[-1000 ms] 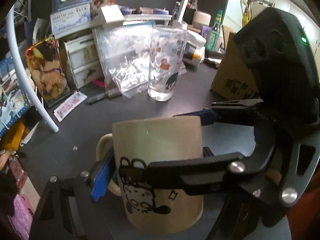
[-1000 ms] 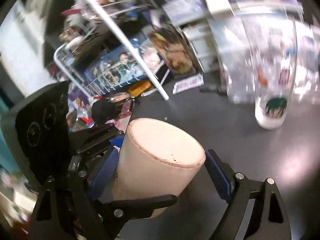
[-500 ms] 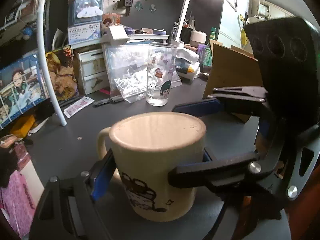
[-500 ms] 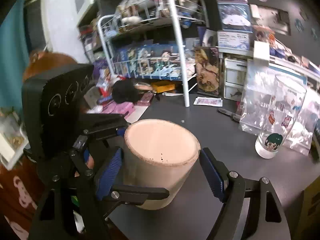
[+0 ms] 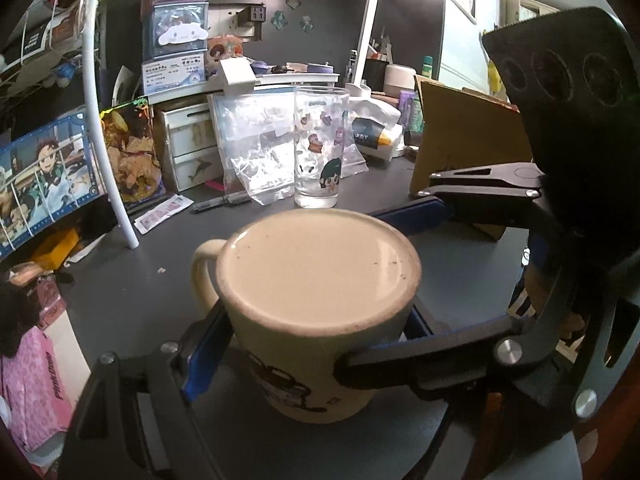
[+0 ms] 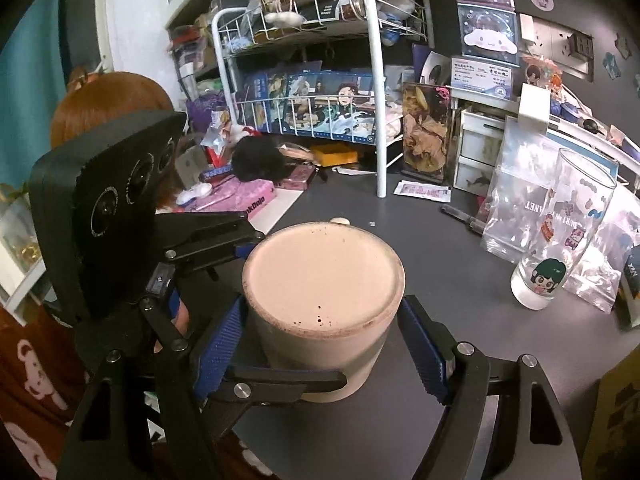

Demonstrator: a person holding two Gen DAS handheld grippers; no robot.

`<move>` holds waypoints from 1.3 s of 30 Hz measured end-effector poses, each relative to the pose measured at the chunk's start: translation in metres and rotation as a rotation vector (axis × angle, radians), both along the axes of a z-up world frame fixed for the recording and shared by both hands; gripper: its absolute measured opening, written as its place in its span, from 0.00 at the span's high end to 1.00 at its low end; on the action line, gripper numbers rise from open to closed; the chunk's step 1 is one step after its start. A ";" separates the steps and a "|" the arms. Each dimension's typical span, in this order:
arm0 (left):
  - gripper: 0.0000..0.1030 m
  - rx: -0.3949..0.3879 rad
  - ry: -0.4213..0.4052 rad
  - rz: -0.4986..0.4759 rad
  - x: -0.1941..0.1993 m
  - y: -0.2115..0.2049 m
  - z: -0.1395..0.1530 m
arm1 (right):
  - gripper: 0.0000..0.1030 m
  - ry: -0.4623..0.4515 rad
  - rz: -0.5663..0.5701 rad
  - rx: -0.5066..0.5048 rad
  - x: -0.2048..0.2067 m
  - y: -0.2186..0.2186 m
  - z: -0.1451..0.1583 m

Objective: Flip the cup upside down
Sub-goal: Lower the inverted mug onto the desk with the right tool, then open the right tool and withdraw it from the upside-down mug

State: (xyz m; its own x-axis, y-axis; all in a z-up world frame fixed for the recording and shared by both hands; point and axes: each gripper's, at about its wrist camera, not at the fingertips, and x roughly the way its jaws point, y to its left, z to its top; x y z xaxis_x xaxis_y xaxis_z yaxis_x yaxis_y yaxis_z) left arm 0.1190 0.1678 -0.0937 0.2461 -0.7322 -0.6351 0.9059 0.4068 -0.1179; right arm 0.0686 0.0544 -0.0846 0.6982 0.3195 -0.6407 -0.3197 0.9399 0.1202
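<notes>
The cream ceramic mug with a black cartoon print (image 5: 320,312) stands inverted on the dark grey round table (image 5: 132,300), flat unglazed base uppermost, its rim apparently on the tabletop though the contact line is partly hidden by gripper parts. In the left wrist view the handle projects to the left side of the mug, and the printed figure reads upside down on the near wall. The left gripper (image 5: 308,344) brackets the mug: its blue-padded left finger lies against the wall below the handle, and a strip of blue pad shows at the right flank; whether the pads press or merely touch cannot be determined. The right gripper (image 6: 320,344) also straddles the mug in its own view. Its left blue pad (image 6: 218,346) sits at the mug wall, while the right pad stands visibly clear of it, so the jaws are spread and exert no grip. Behind the mug, well apart, a clear drinking glass with cartoon stickers (image 5: 318,144) stands upright. A clear plastic zip bag (image 5: 256,152) lies just beside it, and a black pen (image 5: 220,202) rests in front of the bag. A white metal wire rack (image 6: 376,80) occupies the table's left edge. A brown cardboard box (image 5: 468,136) stands at right.
</notes>
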 end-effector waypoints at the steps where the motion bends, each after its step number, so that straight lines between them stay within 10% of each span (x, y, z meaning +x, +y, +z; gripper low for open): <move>1: 0.22 0.001 0.003 0.002 0.000 0.000 0.000 | 0.27 0.010 -0.004 0.004 0.000 -0.001 -0.001; 17: 0.17 -0.023 0.006 0.076 -0.005 0.014 0.010 | 0.27 -0.029 -0.080 -0.010 -0.014 -0.013 0.013; 23: 0.01 -0.130 -0.008 0.131 -0.012 0.036 0.043 | 0.22 -0.143 -0.144 0.004 -0.035 -0.032 0.046; 39: 0.00 -0.247 -0.146 0.419 -0.030 0.055 0.119 | 0.05 -0.347 -0.299 -0.044 -0.083 -0.057 0.102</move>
